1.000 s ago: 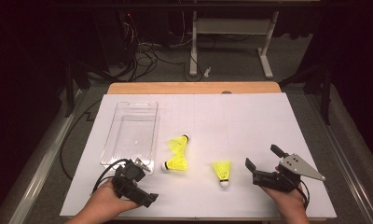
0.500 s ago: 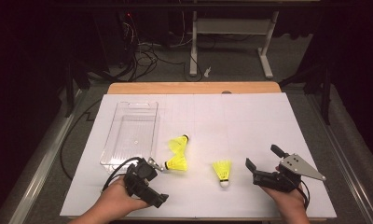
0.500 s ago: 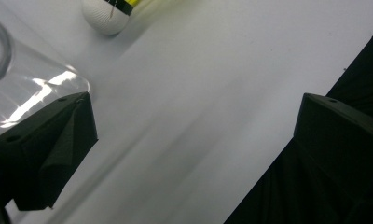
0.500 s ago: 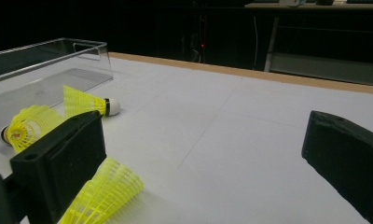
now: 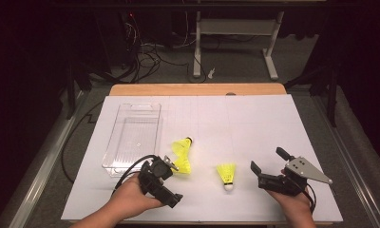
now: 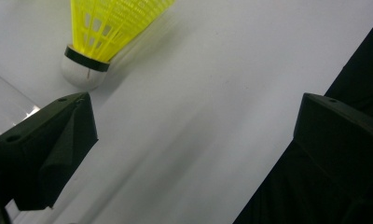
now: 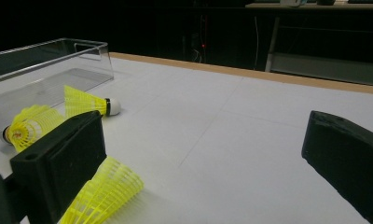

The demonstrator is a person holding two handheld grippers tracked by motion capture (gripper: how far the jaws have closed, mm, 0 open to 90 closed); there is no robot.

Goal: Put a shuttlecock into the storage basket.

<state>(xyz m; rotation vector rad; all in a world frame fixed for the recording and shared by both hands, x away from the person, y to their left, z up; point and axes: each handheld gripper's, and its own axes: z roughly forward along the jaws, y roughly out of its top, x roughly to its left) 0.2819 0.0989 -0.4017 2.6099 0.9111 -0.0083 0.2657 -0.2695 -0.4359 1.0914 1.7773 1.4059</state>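
Note:
Three yellow shuttlecocks lie on the white table. One shuttlecock (image 5: 183, 146) (image 7: 84, 102) lies beside the clear tray (image 5: 113, 142). A second shuttlecock (image 5: 182, 165) (image 6: 114, 23) (image 7: 30, 123) lies just ahead of my left gripper (image 5: 174, 181) (image 6: 196, 112). That gripper is open, and the shuttlecock's white cork sits just beyond one jaw tip with nothing between the jaws. The third shuttlecock (image 5: 226, 174) (image 7: 105, 191) rests left of my right gripper (image 5: 269, 160) (image 7: 203, 140), which is open and holds nothing.
The tray (image 7: 58, 51) stands at the left of the table with nothing in it. A wooden edge (image 5: 197, 89) runs along the table's far side. Beyond it are cables and a desk frame (image 5: 235, 42) on the dark floor.
My left gripper has moved right along the front of the table, up to the second shuttlecock. The right gripper and all three shuttlecocks have stayed put.

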